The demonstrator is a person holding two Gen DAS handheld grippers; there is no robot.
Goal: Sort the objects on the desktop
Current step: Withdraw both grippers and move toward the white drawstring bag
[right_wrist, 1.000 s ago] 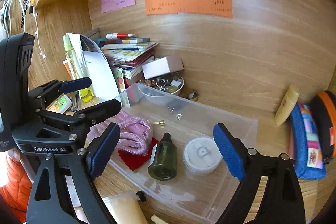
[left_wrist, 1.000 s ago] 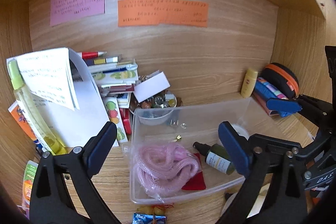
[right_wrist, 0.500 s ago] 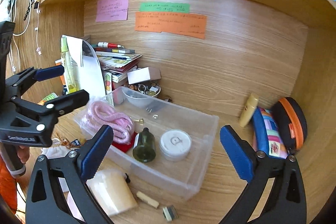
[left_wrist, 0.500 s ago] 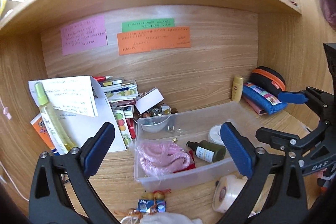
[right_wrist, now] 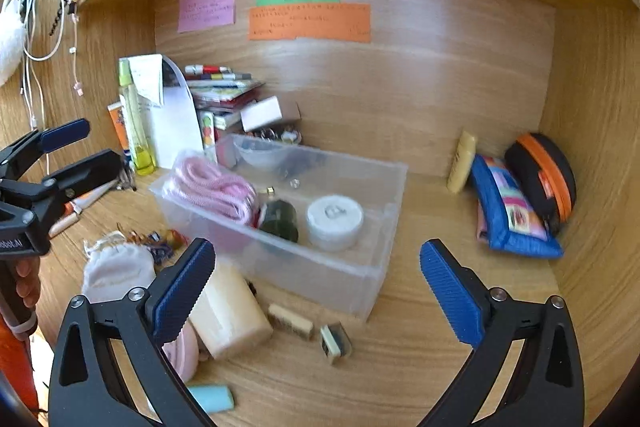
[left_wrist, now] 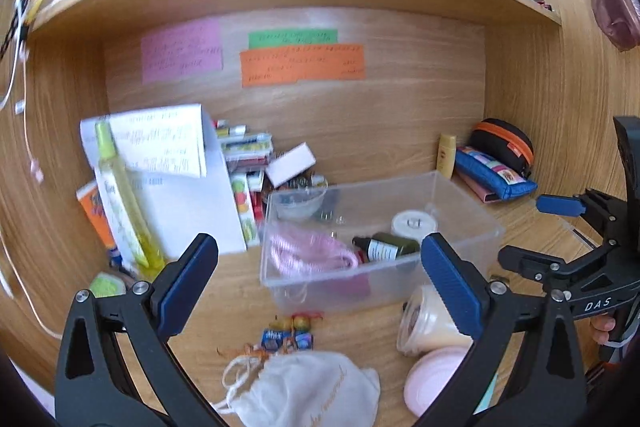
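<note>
Inside, clear plastic bin (right_wrist: 372, 267) holds pink cord (right_wrist: 218, 187), dark bottle (right_wrist: 280, 215).

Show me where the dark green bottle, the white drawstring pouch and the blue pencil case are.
dark green bottle (left_wrist: 390, 246): left wrist view, on its label.
white drawstring pouch (left_wrist: 308, 387): left wrist view, middle of the cloth.
blue pencil case (right_wrist: 510, 211): right wrist view, on its colourful panel.

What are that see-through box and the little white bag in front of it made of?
The box looks like clear, slightly frosted plastic: its contents show through the walls. The white bag looks like soft woven cloth, probably cotton: it sags, wrinkles and has a drawstring.
</note>
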